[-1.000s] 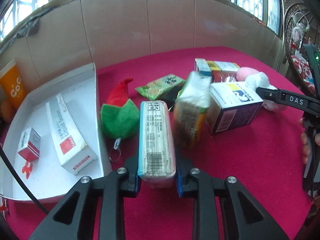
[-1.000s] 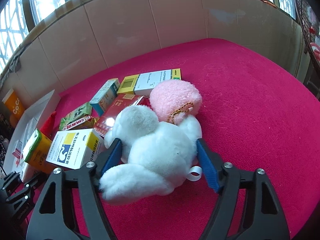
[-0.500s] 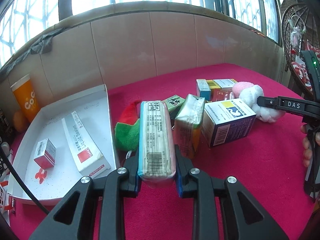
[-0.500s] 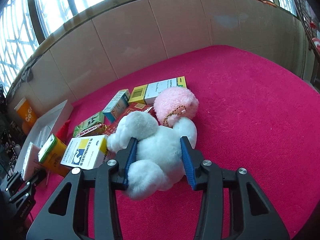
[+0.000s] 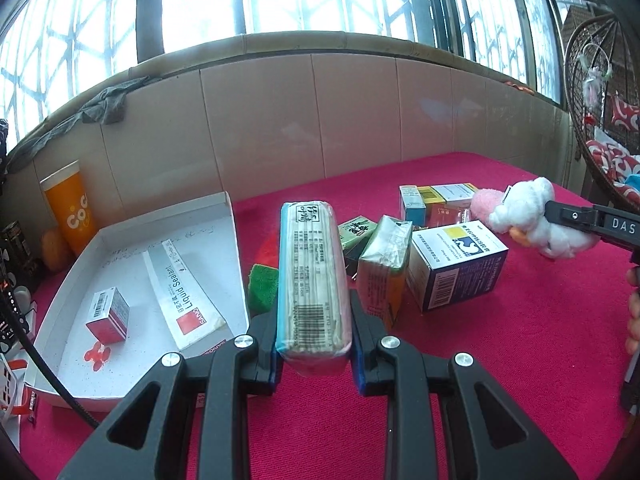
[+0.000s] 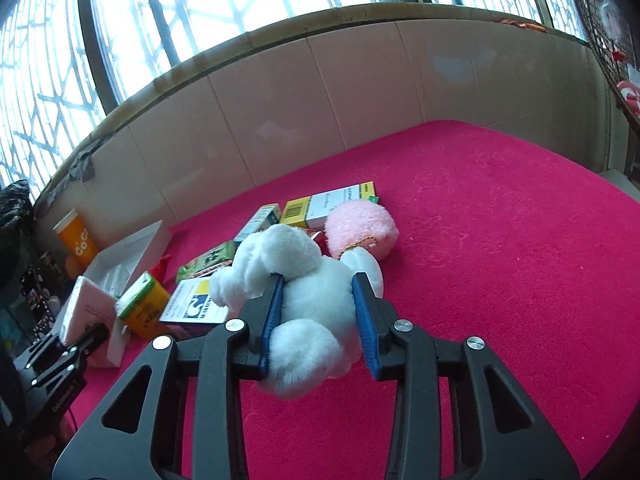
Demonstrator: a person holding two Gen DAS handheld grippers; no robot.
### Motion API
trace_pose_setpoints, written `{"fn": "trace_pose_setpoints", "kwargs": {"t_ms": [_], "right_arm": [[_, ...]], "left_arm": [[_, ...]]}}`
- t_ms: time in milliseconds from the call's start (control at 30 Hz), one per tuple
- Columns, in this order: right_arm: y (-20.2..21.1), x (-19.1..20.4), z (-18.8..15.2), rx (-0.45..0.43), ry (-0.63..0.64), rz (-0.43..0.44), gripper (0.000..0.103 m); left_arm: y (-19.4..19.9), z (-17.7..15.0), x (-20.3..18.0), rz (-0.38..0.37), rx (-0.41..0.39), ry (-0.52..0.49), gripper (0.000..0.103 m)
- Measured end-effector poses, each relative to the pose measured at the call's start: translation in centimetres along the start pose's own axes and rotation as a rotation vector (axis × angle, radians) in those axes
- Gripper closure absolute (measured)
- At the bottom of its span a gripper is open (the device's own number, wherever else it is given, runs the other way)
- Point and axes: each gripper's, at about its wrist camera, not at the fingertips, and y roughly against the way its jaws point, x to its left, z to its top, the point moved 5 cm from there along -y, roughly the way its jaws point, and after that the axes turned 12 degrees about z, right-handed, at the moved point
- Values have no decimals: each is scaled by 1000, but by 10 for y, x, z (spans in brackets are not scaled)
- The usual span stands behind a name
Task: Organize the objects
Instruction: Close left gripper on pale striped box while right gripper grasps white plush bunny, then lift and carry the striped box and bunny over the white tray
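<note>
My left gripper point(image 5: 314, 312) is shut on a long wrapped packet point(image 5: 312, 276) with a barcode and holds it above the red cloth, just right of the white tray point(image 5: 72, 312). My right gripper point(image 6: 318, 294) is shut on a white plush toy point(image 6: 308, 280) and holds it off the cloth; the toy also shows in the left wrist view point(image 5: 532, 216). A pink plush point(image 6: 360, 228) lies just behind it. Several boxes lie in a cluster: a white-and-blue box point(image 5: 460, 264), an orange-green carton point(image 5: 384, 268), a green packet point(image 5: 356, 232).
The tray holds a small red-white box point(image 5: 108, 314) and a long sealant box point(image 5: 182, 292). A red-green felt hat point(image 5: 264, 276) lies behind the held packet. An orange cup point(image 5: 70, 208) stands behind the tray. A tiled wall point(image 5: 320, 120) bounds the far side.
Both grippers have risen. The right gripper closed on the white plush and lifted it off the cloth. The left gripper lifted the packet higher, still gripped.
</note>
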Motion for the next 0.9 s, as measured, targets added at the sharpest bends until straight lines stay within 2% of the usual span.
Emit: {"fn": "trace_pose_setpoints", "kwargs": {"t_ms": [533,900], "right_arm": [[27,45,18,-43,76,72,70],[26,87,23,-30,135,117,70]], "left_arm": [[17,1,5,14,-68,36,77],[29,8,33,32,-87,102,77]]}}
